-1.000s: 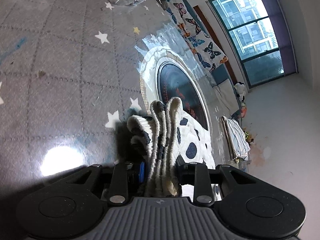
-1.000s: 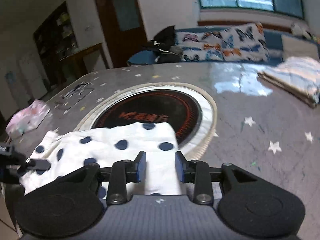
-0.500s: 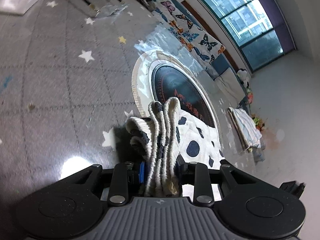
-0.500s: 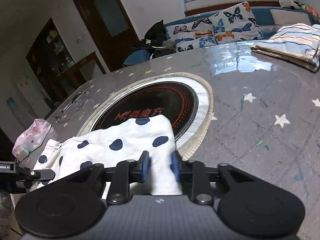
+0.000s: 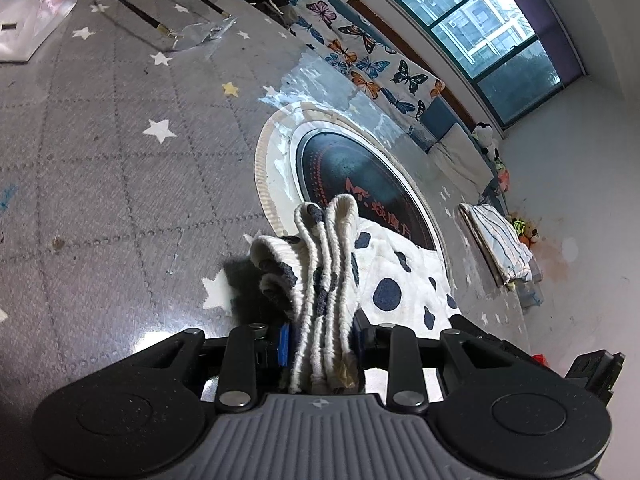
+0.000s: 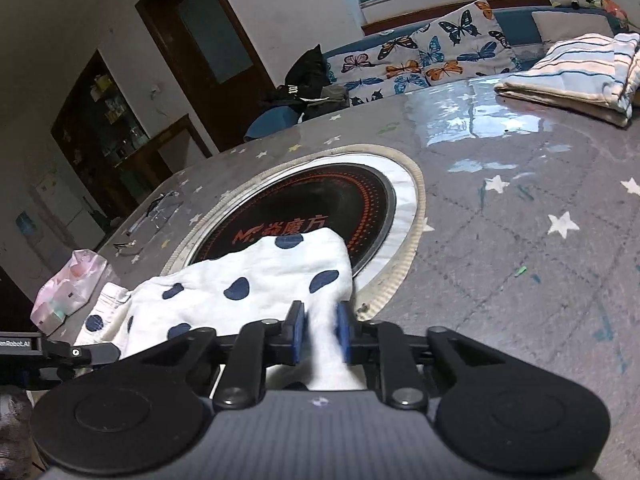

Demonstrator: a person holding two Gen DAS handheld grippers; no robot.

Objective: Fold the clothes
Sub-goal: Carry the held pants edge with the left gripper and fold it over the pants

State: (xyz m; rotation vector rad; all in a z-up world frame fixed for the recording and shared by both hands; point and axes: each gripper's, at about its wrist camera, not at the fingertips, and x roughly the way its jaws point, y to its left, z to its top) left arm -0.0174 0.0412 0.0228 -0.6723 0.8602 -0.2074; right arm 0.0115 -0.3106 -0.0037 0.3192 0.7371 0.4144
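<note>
A white garment with dark blue dots lies on the grey star-patterned table, partly over the round black cooktop. My left gripper is shut on its bunched ribbed edge, which stands up between the fingers. The garment spreads to the right of it. My right gripper is shut on the garment's other end, cloth pinched between its blue pads. The left gripper's body shows at the lower left of the right wrist view.
A folded striped cloth lies at the table's far right; it also shows in the left wrist view. A pink plastic bag and eyeglasses lie on the far left side. A butterfly-print sofa stands behind the table.
My right gripper's jaws have closed from open to pinching the dotted garment's end. Both views have tilted as the grippers lift slightly. The left gripper keeps its hold on the ribbed edge.
</note>
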